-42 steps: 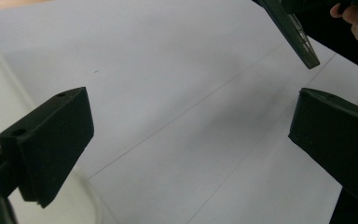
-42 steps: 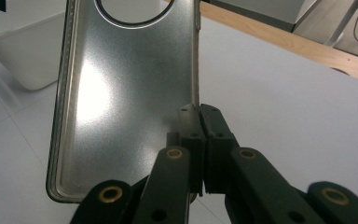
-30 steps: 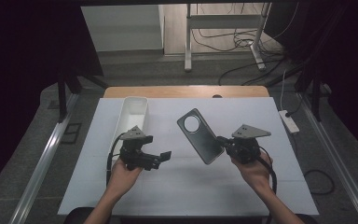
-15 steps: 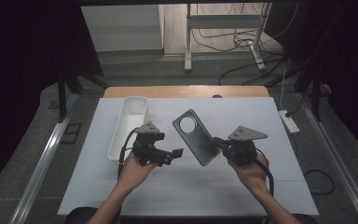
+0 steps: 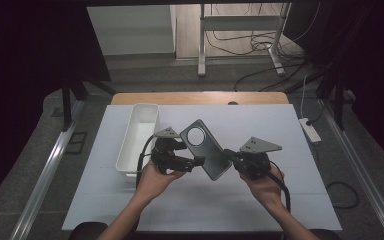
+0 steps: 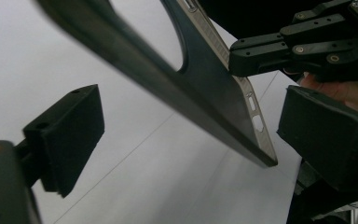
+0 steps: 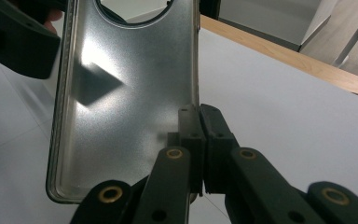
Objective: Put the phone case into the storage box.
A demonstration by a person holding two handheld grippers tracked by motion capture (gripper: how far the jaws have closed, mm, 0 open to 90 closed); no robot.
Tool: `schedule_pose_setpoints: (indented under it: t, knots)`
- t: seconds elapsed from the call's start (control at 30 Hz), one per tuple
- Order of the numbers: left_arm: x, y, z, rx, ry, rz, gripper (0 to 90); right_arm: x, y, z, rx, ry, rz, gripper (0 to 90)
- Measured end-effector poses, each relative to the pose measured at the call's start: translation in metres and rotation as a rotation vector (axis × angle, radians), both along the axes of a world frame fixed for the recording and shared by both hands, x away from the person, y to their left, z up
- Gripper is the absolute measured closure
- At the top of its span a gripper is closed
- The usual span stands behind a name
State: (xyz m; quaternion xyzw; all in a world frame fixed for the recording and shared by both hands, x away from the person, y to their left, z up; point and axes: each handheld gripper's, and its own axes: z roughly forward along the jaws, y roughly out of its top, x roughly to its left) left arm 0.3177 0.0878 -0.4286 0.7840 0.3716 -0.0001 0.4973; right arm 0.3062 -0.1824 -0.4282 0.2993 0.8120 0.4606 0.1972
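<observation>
A dark grey phone case (image 5: 205, 147) with a round camera hole is held tilted above the white table. My right gripper (image 5: 228, 156) is shut on its lower right edge; its pads (image 7: 189, 135) pinch the case's rim (image 7: 126, 93). My left gripper (image 5: 195, 162) is at the case's left side. Its jaws have just been closing, and the case's long edge (image 6: 205, 93) passes between them. Neither pad (image 6: 70, 135) touches the case. The right gripper's fingers (image 6: 279, 51) show beyond it.
A long white tray (image 5: 130, 150) lies on the table's left part, just left of my left hand. A wooden edge (image 5: 200, 98) runs along the table's back. A white power strip (image 5: 309, 129) lies at the right edge.
My left gripper has moved right, away from the tray and up to the case, so its jaws now straddle the case's edge. The right gripper keeps its grip, and the case has shifted slightly left.
</observation>
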Motion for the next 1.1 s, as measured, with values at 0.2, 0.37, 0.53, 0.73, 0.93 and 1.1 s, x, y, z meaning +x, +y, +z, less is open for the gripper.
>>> schedule_pose_setpoints:
  t: [0.2,0.37,0.53,0.73,0.93,1.1]
  knots:
    - [0.001,-0.003,0.0,-0.016,0.023,-0.007,20.9,-0.001,0.003,-0.001,0.003,0.002,0.013,88.4]
    - [0.002,-0.003,-0.002,-0.015,0.038,-0.004,30.9,-0.002,0.005,-0.002,0.006,0.002,0.016,88.4]
    - [0.002,-0.002,-0.003,-0.02,0.053,0.001,40.1,-0.002,0.006,-0.003,0.01,0.001,0.022,88.4]
    - [0.002,0.002,-0.005,-0.068,0.088,0.011,59.2,-0.002,0.008,-0.003,0.003,0.004,0.032,88.3]
    - [0.006,0.008,-0.01,-0.145,0.17,0.017,77.9,-0.004,0.012,-0.005,-0.01,-0.003,0.045,87.8]
    - [0.004,0.009,-0.01,-0.165,0.18,0.019,84.1,-0.003,0.016,-0.009,-0.025,0.013,0.042,87.8]
